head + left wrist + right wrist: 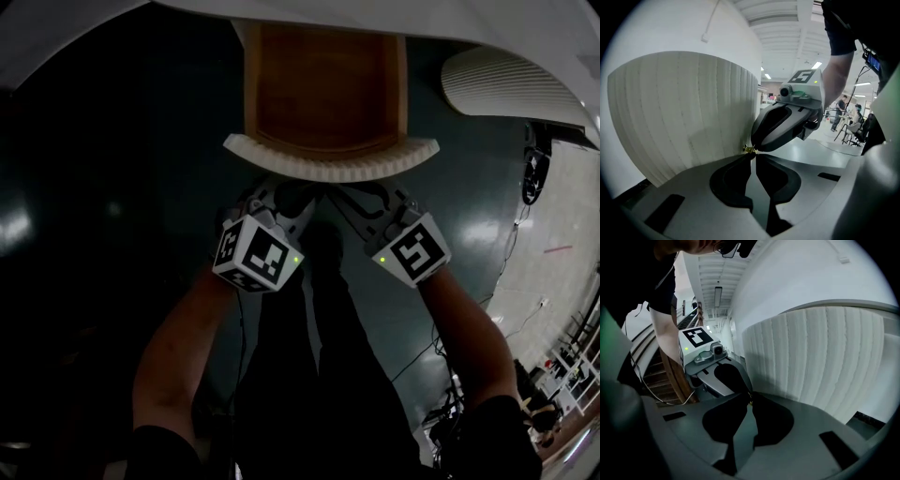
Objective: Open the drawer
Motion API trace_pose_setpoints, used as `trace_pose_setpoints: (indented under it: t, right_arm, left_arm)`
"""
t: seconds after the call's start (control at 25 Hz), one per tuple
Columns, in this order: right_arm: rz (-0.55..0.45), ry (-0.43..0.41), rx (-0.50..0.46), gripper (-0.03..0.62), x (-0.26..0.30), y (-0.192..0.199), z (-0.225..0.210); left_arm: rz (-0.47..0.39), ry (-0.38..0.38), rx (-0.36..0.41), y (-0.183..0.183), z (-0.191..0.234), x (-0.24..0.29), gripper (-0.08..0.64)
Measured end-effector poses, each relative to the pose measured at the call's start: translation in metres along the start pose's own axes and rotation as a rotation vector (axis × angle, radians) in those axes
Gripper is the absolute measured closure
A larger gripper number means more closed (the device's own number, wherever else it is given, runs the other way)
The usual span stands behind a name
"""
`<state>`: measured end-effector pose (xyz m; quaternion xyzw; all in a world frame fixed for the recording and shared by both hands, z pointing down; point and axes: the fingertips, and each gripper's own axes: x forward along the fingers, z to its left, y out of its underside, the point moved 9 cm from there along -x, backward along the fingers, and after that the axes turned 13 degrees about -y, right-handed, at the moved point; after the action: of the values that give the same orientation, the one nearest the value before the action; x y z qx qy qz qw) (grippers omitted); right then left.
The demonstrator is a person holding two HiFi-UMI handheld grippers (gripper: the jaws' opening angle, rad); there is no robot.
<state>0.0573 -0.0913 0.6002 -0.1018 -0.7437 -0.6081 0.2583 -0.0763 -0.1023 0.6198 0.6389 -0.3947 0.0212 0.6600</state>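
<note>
Step in hand: pull on drawer (328,89).
- Drawer sits at 12 o'clock in head view. Wooden inside shows behind white fluted front (330,161), so I judge it largely out.
- Your left gripper (292,199) and right gripper (354,199) meet at middle of front, on its 6 o'clock side.
- Each pair of jaws is pinched together on small brass knob (749,149).

Next move: draw straight toward 6 o'clock, with even pull from both hands. Knob is tiny, so pinch may slip.

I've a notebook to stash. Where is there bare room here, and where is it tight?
Inside the drawer, the wooden bottom lies bare, bordered by the side walls and the ribbed front. The dark floor left of it looks open too. Crowded: the front's middle, where left tongs and right tongs meet on the brass knob.
</note>
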Motion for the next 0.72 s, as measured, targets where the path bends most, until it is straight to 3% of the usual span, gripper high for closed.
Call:
trace_pose_setpoints:
  t: [0.24, 0.44, 0.72]
  right_arm:
    - [-0.115, 0.016, 0.097, 0.574, -0.004, 0.008, 0.013]
    - [-0.113, 0.015, 0.136, 0.574, -0.002, 0.011, 0.009]
    - [-0.154, 0.060, 0.218, 0.574, -0.016, -0.005, 0.016]
  left_arm:
    - [0.017, -0.009, -0.037, 0.003, -0.017, -0.004, 0.518]
    - [0.017, -0.019, -0.099, 0.007, -0.016, -0.001, 0.518]
    - [0.053, -0.191, -0.202, 0.002, -0.022, -0.024, 0.517]
